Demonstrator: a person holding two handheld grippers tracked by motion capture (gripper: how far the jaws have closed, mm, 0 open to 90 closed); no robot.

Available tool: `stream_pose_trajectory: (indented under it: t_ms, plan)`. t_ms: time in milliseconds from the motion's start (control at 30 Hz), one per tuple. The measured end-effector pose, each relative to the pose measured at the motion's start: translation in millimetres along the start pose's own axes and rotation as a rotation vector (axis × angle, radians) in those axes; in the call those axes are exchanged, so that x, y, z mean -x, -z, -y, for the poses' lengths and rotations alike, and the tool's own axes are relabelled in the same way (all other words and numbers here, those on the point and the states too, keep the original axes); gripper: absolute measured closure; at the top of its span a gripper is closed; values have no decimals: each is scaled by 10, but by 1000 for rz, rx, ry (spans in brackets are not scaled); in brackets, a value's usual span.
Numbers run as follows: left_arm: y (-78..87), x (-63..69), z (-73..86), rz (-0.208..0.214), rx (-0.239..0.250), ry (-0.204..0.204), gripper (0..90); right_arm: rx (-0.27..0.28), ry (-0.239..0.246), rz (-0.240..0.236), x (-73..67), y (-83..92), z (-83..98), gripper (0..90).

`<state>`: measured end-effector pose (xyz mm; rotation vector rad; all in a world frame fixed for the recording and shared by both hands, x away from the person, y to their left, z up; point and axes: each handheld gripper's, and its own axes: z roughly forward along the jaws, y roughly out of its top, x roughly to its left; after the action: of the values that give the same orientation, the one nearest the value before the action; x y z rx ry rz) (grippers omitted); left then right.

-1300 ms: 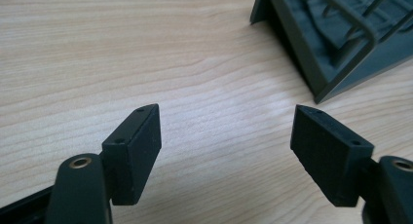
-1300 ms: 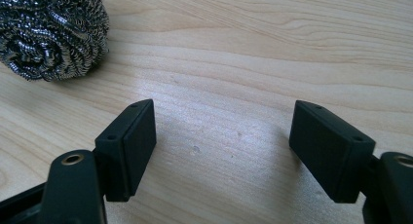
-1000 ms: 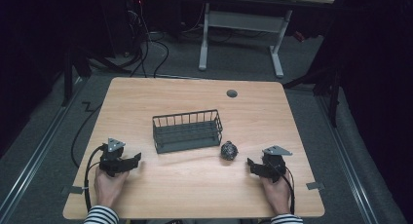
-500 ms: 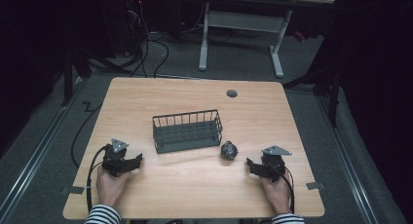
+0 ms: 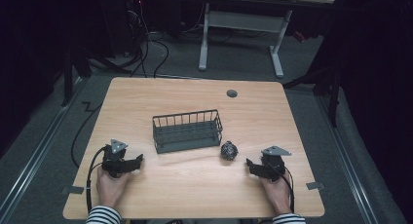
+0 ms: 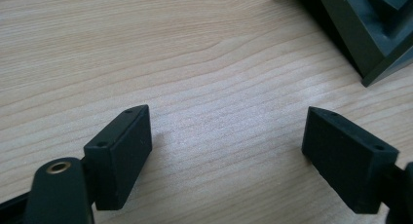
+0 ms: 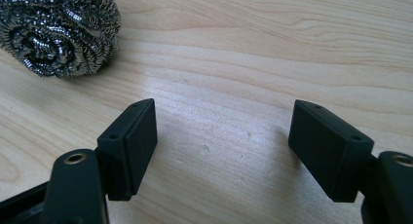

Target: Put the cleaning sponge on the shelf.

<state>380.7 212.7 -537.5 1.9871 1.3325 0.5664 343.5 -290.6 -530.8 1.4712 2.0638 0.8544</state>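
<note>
Nothing much has moved since the earlier pictures: both hands sit in the same spots near the bottom of the high view, and the scrubber and basket have not shifted. One small change is that the left hand-held gripper (image 5: 138, 160) has just been opening its jaws a bit wider, with nothing between them.

On the lower left of the high view, the left hand (image 5: 111, 185) holds that hand-held gripper low on the wooden counter (image 5: 292, 117). In the left gripper view its two black jaws are spread far apart over bare wood, and a dark corner of the wire basket (image 6: 363, 31) shows at the upper right.

On the lower right of the high view, the right hand (image 5: 277, 195) holds the right hand-held gripper (image 5: 249, 164), which points toward the middle. Its jaws are spread wide too, and they pinch nothing.

A shiny metal scrubber ball (image 5: 229, 150) lies on the counter just right of the middle in the high view. It sits just beside the lower right corner of the basket (image 5: 187, 131) and near the right hand-held gripper's tips, but not touching them. In the right gripper view the scrubber (image 7: 58, 31) is in the upper left corner, outside the jaws.

The dark basket stands upright in the middle of the counter. A small round grey cap (image 5: 232, 93) sits near the top edge.
</note>
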Motion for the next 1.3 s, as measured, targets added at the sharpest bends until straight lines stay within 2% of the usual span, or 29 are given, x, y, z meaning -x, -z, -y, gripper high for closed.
stream_pose_trajectory:
  t_ms: [200, 300, 533, 733, 967, 1133, 1300]
  plan:
    - [-3, 5, -1, 4, -6, -4, 154, -26, 8, -13, -41, 33, -3, 255]
    - [-3, 5, -1, 3, -6, -3, 153, -31, 29, -23, -90, 62, -1, 251]
    - [-3, 6, 0, 2, -6, -2, 153, 3, 82, -52, -222, 176, -20, 255]
    - [-2, 6, 0, 4, -7, -2, 154, 30, 130, -94, -374, 243, -114, 255]
    - [-2, 5, -1, 4, -7, -2, 154, 29, 154, -129, -498, 195, -258, 257]
    - [-3, 5, 0, 4, -5, 0, 155, 30, 167, -129, -559, 152, -354, 254]
    - [-2, 2, 1, 6, -3, 2, 160, 23, 138, -140, -585, 59, -464, 242]
